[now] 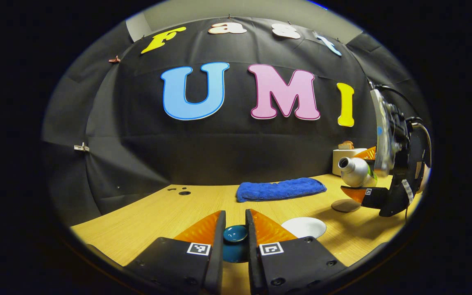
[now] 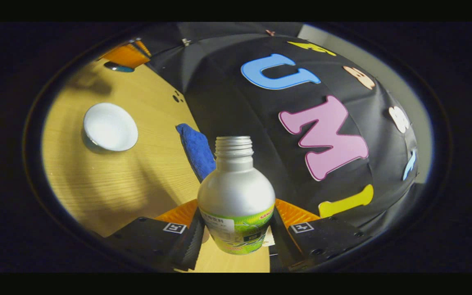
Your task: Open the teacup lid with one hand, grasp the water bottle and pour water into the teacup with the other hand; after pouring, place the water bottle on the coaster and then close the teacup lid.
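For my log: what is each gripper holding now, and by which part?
Right gripper: water bottle, by its lower body. Left gripper: teacup lid, by its knob, it seems.

The surface [image 1: 146, 221] is pale yellow wood with fine straight grain. A deep blue towel [image 1: 280, 189] lies near its back edge. The teacup lid [image 1: 236, 234] is glossy dark teal, the teacup [image 2: 110, 127] white. The water bottle [image 2: 236, 192] is matte silver with a green and yellow label. The coaster [image 1: 344, 205] is grey.
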Available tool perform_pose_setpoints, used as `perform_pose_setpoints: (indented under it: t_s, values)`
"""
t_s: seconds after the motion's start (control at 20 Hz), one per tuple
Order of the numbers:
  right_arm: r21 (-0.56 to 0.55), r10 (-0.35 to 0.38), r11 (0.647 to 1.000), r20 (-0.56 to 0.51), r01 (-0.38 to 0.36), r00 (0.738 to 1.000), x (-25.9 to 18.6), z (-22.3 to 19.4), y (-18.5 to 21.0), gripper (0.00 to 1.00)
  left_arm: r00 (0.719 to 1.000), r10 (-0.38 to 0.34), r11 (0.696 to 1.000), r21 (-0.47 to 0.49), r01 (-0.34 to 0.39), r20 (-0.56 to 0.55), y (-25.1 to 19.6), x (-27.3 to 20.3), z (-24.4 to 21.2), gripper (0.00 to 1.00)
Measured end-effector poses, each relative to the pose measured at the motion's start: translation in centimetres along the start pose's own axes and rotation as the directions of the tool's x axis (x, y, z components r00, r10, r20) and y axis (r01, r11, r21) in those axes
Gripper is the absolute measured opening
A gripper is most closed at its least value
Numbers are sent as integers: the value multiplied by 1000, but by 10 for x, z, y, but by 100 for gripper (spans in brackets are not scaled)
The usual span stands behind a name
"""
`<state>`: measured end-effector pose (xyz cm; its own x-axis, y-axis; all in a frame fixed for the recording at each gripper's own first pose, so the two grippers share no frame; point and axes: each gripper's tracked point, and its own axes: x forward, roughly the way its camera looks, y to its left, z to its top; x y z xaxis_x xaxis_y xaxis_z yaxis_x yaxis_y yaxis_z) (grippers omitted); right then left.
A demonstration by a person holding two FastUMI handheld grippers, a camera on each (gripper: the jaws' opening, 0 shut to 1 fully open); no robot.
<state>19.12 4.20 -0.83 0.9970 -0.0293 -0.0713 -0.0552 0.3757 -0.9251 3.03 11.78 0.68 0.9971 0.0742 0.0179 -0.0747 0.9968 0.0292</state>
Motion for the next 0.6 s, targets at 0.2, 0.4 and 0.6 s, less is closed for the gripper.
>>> perform_pose_setpoints:
  t_s: [0.2,0.4,0.6]
  values:
    - [-129,7,992,32,-2,999,5,12,14,76,1000,14,1000,-8,-14,1,12,-2,-5,29]
    - [-241,23,971,69,-6,997,11,25,27,76,1000,20,1000,5,-20,15,20,-6,-1,29]
    - [-322,44,947,96,-11,994,5,29,35,76,999,29,999,13,-29,18,27,-11,0,29]
